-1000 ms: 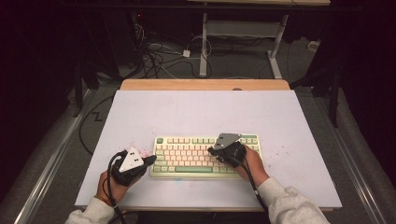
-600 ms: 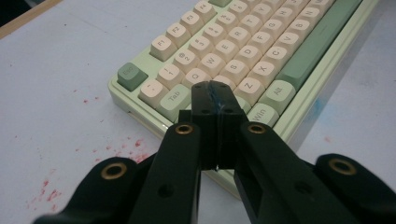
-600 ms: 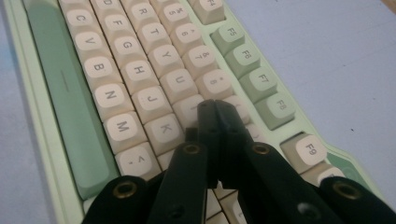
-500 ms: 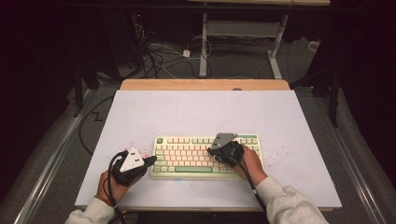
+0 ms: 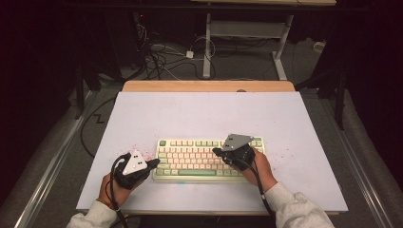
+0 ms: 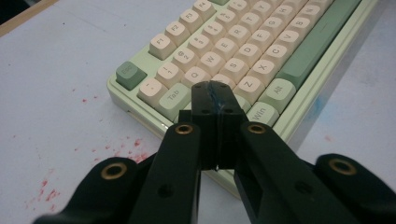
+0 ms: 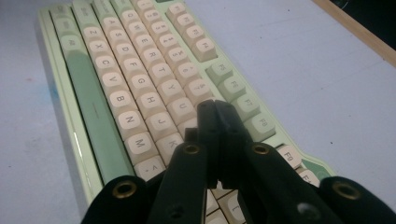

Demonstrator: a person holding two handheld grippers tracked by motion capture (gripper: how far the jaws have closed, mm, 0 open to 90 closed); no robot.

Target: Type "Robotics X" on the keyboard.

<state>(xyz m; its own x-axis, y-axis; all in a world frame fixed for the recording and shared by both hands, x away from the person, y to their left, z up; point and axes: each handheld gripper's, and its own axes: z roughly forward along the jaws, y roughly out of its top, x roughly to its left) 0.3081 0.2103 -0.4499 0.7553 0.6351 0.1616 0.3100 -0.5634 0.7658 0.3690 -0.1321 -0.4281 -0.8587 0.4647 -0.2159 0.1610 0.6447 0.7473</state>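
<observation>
A pale green keyboard (image 5: 190, 161) with cream keys lies near the front of the white table (image 5: 199, 114). My left gripper (image 5: 154, 163) sits at the keyboard's left end, jaws shut with nothing between them; in the left gripper view its tips (image 6: 215, 91) hover over the keys of the keyboard (image 6: 243, 51) near Tab and the left edge. My right gripper (image 5: 216, 152) is over the right-hand part of the keys, also shut and empty. In the right gripper view its tips (image 7: 215, 106) hang just above the cream keys of the keyboard (image 7: 140, 79) in the middle rows.
Red specks (image 5: 142, 151) mark the table left of the keyboard and also show in the left gripper view (image 6: 126, 147). A wooden strip (image 5: 209, 86) runs along the table's far edge. Cables and a desk frame (image 5: 242, 28) lie on the floor beyond.
</observation>
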